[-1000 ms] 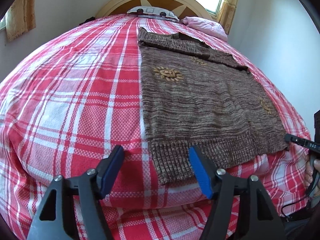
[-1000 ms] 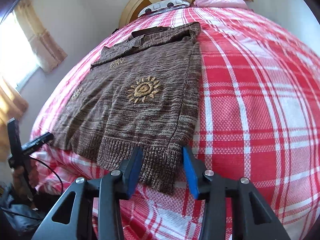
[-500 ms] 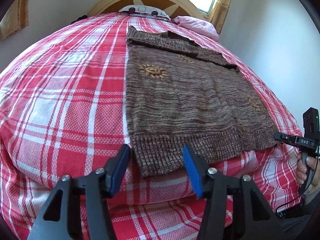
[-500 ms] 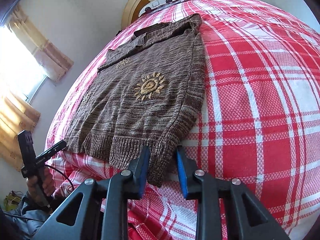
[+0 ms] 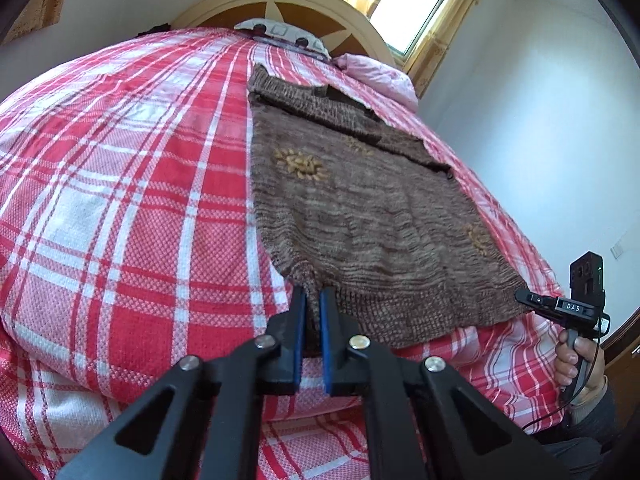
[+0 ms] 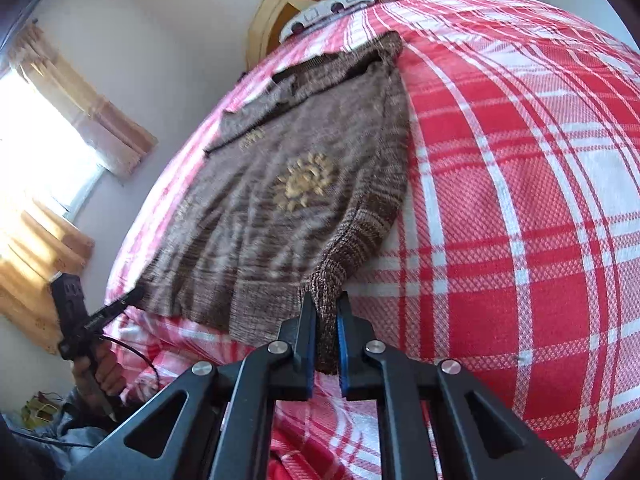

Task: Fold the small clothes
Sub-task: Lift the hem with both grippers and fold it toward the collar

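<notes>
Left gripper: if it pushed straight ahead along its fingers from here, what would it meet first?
The left gripper is already shut on the brown sweater at its near hem corner, so it would drive straight into that knit, bunching it over the plaid bedspread. Depth beyond is unclear.

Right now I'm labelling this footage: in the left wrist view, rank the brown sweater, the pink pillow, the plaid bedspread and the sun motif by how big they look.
1. plaid bedspread
2. brown sweater
3. pink pillow, though it lies far back, so it looks smaller than it is
4. sun motif
</notes>
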A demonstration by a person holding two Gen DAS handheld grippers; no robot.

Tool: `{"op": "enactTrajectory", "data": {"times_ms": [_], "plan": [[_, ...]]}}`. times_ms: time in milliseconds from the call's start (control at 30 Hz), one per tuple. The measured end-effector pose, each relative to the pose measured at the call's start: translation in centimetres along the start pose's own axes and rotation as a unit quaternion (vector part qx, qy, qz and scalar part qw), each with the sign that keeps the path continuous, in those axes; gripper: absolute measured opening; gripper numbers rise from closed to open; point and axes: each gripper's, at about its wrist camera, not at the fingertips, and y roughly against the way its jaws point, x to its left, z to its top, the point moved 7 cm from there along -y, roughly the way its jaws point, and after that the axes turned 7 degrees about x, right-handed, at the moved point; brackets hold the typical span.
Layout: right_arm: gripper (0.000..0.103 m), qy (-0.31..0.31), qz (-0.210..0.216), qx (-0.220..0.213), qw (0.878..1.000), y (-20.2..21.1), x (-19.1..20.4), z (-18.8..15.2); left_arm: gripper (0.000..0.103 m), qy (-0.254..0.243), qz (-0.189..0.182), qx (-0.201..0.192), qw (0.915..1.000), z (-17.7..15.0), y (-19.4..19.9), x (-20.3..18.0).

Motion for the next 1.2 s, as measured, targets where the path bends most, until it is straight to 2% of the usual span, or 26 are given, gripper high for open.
{"op": "enactTrajectory", "data": {"times_ms": [333, 500, 700, 933, 1200], "plan": [[0.007, -0.013, 0.096, -0.058, 0.994, 3.1, 1.9, 1.8, 0.007, -0.006, -0.024, -0.052, 0.9983, 3.1, 3.1, -0.9], [0.007, -0.004, 0.100, -0.085, 0.991, 4.7, 3.0, 2.6, 0.007, -0.011, -0.026, -0.069, 0.9972, 4.6, 3.7, -1.2], [0.007, -0.002, 0.110, -0.105, 0.988, 6.1, 3.8, 4.4, 0.007, 0.007, -0.039, -0.085, 0.9956, 7.4, 4.0, -1.2], [0.007, -0.015, 0.121, -0.130, 0.984, 7.2, 4.0, 8.4, 0.007, -0.009, -0.026, -0.102, 0.9944, 11.4, 3.9, -1.7], [0.007, -0.017, 0.127, -0.142, 0.982, 7.3, 4.4, 13.1, 0.007, -0.006, -0.029, -0.122, 0.9921, 16.0, 4.0, -2.0]]}}
